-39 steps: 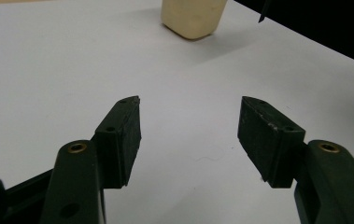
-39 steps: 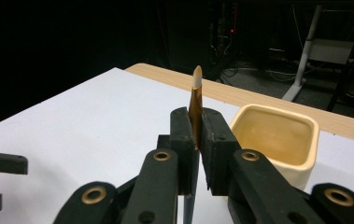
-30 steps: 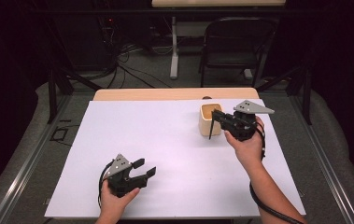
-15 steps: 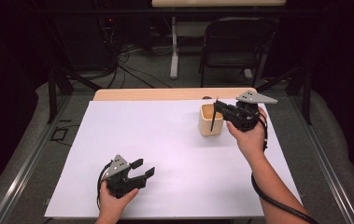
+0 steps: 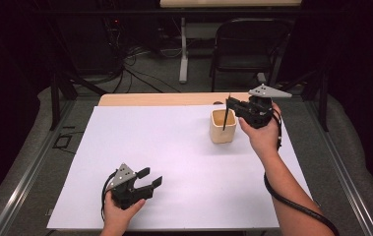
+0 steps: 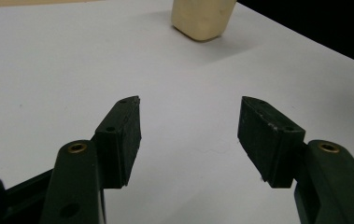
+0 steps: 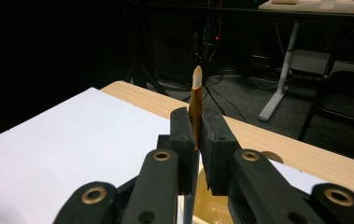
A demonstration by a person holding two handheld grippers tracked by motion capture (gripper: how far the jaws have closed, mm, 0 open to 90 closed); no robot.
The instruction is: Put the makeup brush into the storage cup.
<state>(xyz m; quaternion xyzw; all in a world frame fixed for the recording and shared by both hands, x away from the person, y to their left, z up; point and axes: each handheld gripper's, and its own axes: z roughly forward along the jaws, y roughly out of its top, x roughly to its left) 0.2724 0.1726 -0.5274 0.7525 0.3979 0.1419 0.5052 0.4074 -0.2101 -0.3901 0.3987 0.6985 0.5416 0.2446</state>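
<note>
Brown stick [image 7: 196, 100] clamped between right tongs [image 7: 194, 140], above wooden cup [image 5: 222, 126].

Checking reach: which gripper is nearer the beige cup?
Right. The right gripper hangs just above the beige cup, jaws shut on a thin stick. The left gripper sits far off at the near-left.
</note>
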